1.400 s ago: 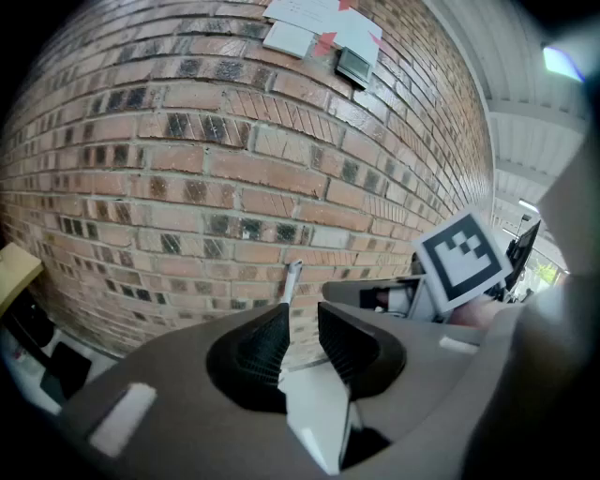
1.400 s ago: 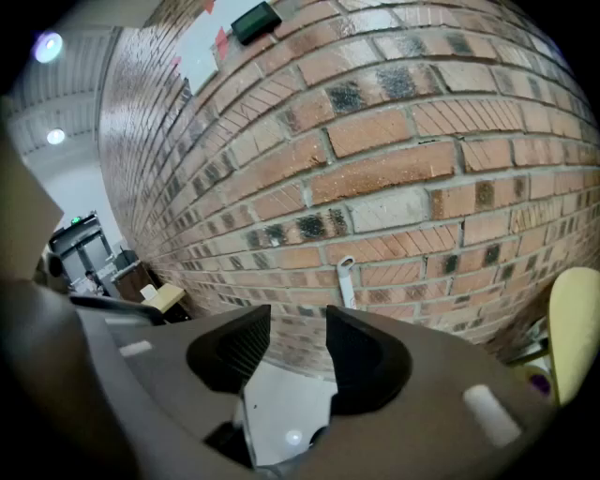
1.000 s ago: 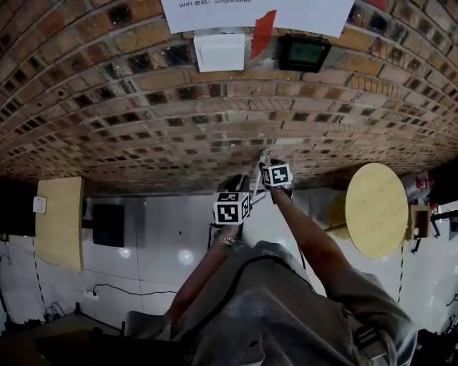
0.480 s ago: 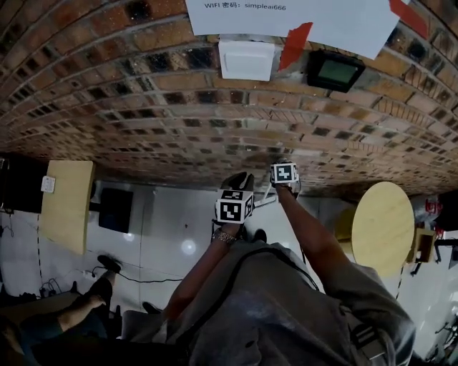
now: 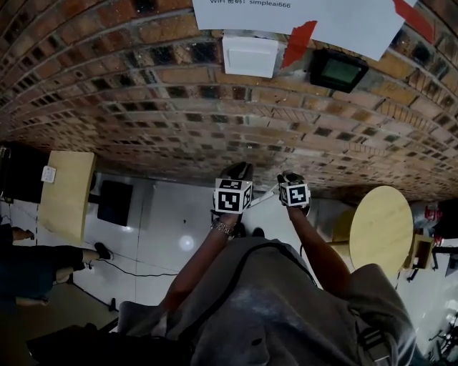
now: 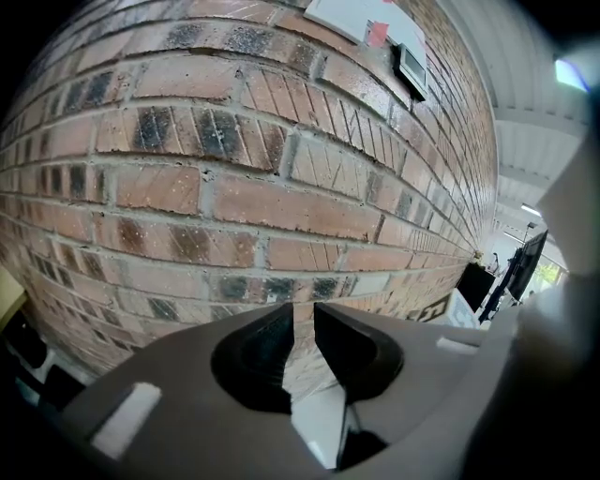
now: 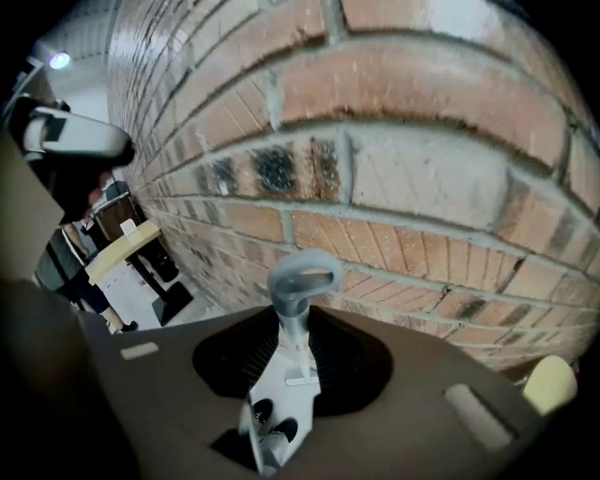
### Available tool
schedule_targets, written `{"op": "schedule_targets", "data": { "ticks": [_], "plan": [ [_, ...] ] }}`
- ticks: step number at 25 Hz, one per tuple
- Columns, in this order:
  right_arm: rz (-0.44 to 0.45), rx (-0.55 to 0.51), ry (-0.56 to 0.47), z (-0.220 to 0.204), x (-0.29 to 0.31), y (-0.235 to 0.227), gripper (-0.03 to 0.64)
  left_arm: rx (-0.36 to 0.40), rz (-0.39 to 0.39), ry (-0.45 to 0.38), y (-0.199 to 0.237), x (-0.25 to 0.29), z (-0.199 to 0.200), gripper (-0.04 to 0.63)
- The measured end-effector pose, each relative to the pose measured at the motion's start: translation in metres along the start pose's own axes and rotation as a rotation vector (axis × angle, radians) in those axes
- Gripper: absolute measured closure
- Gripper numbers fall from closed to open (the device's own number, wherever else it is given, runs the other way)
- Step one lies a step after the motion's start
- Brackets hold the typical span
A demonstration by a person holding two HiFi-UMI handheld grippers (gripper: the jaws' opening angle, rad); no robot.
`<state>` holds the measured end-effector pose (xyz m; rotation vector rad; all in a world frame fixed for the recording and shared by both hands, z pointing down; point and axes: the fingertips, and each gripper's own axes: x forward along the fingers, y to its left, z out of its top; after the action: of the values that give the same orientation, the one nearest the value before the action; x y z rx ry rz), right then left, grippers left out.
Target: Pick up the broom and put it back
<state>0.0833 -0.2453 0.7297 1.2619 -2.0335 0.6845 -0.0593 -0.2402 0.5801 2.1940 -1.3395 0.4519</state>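
The broom shows as a grey handle (image 7: 302,281) with a loop at its top, standing up against the brick wall. My right gripper (image 7: 298,342) has the handle between its jaws, which are closing, and the pads lie against it. In the head view the right gripper (image 5: 290,179) is close to the wall, and a pale stretch of the handle (image 5: 263,198) runs from it towards the left gripper (image 5: 240,171). The left gripper (image 6: 302,328) faces the bricks with its jaws a narrow slit apart and nothing between them. The broom's head is hidden.
The brick wall (image 5: 143,107) carries a white box (image 5: 249,56), a dark panel (image 5: 339,71) and a taped paper sign (image 5: 308,14). A round wooden table (image 5: 379,229) stands at the right, a square one (image 5: 66,196) at the left. A person's legs (image 5: 43,261) cross the white floor at the left.
My right gripper has shifted right and back from the wall, and the handle no longer rises above it. A person's legs have walked in at the left.
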Motion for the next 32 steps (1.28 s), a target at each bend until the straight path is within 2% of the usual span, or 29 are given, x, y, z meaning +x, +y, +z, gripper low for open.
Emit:
{"op": "schedule_targets", "data": {
  "ticks": [6,8,15,25,32],
  "plan": [
    [0.007,0.028,-0.126,0.028,-0.074,0.016,0.518,0.020,-0.007,-0.025,-0.006,0.007,0.008,0.526],
    [0.015,0.030,-0.155,0.040,-0.090,0.020,0.518,0.034,-0.001,-0.033,-0.007,0.009,0.012,0.546],
    [0.037,0.045,-0.194,0.060,-0.104,0.030,0.518,0.028,0.032,-0.019,-0.010,0.016,0.012,0.554],
    [0.058,0.055,-0.154,0.058,-0.091,0.034,0.515,0.033,0.025,-0.010,-0.015,0.018,0.011,0.554],
    [0.024,0.063,0.016,0.013,-0.013,0.011,0.518,0.023,0.055,-0.008,-0.007,0.010,0.003,0.554]
  ]
}}
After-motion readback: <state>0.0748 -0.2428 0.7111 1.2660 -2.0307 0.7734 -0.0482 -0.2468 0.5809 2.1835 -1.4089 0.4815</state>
